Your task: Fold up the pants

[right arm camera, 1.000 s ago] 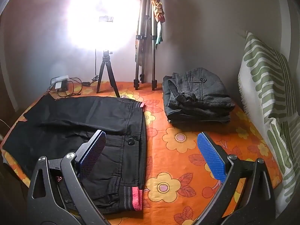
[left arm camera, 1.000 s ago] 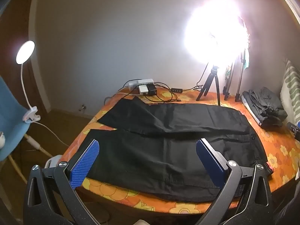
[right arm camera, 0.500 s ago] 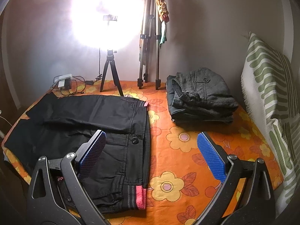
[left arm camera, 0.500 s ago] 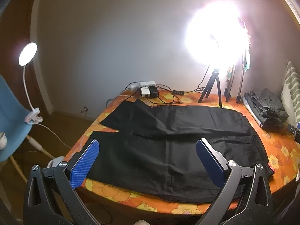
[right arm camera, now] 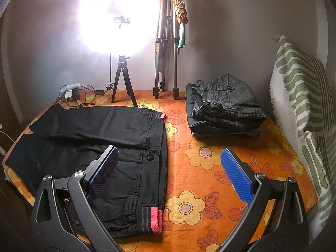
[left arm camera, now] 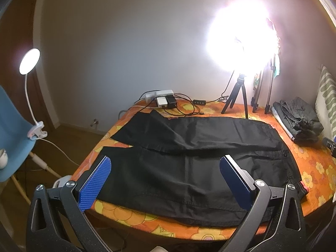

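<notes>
Black pants (left arm camera: pixel 189 159) lie spread flat on the orange flowered cover (left arm camera: pixel 315 159), both legs pointing left and the waistband at the right. In the right wrist view the pants (right arm camera: pixel 100 138) show a button and a pink-striped waistband lining at the near edge. My left gripper (left arm camera: pixel 166 178) hovers open above the near leg, holding nothing. My right gripper (right arm camera: pixel 170 174) hangs open over the waistband end, its left pad above the black cloth, nothing between its fingers.
A folded grey garment stack (right arm camera: pixel 224 109) sits at the back right beside a green-striped pillow (right arm camera: pixel 304 105). A bright ring light on a small tripod (right arm camera: pixel 122 79), a taller tripod (right arm camera: pixel 166 52) and a power strip with cables (left arm camera: pixel 163 100) line the far edge. A clip lamp (left arm camera: pixel 29 63) stands left.
Both grippers have drawn back and up a little from the pants, so more of the bed shows. Nothing was taken hold of; the pants have not moved.
</notes>
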